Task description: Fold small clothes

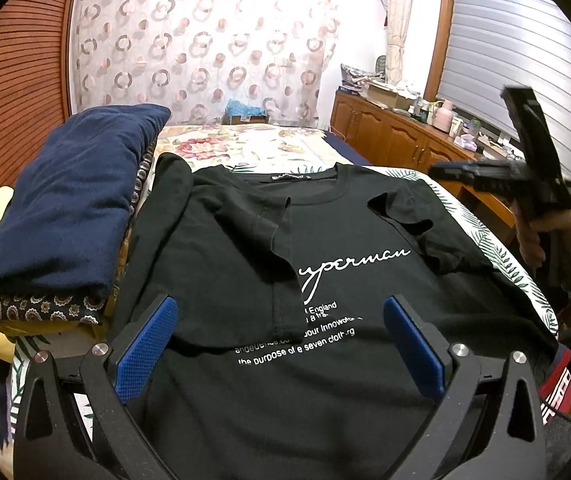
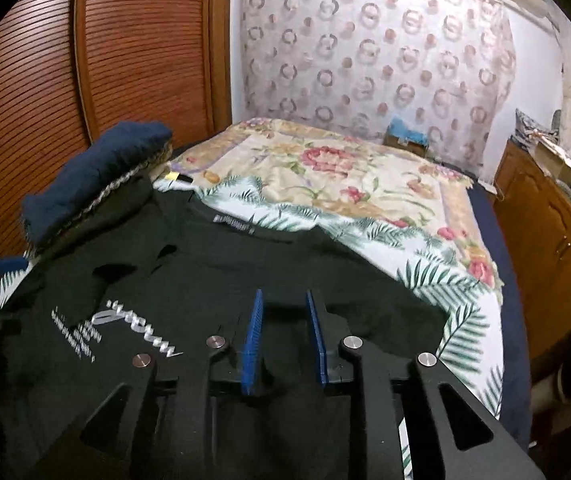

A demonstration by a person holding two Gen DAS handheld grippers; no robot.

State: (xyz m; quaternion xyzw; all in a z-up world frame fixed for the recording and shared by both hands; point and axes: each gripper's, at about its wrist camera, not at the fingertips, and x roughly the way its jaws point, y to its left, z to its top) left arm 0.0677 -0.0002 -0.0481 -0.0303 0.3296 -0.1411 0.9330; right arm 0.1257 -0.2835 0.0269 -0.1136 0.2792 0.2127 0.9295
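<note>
I see my left gripper point(image 1: 281, 344) spread wide over the black shirt point(image 1: 325, 280); right gripper point(image 2: 283, 340) parted, empty, lower centre.

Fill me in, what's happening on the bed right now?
A person with a gripper in each hand is folding a black T-shirt laid face up on the bed. Both sleeves are already folded inward over the chest. The left gripper is wide open, low over the printed text, holding nothing. The right gripper hovers above the shirt's right side, fingers narrowly apart with no cloth between them. A stack of folded clothes, navy on top, sits to the left.
</note>
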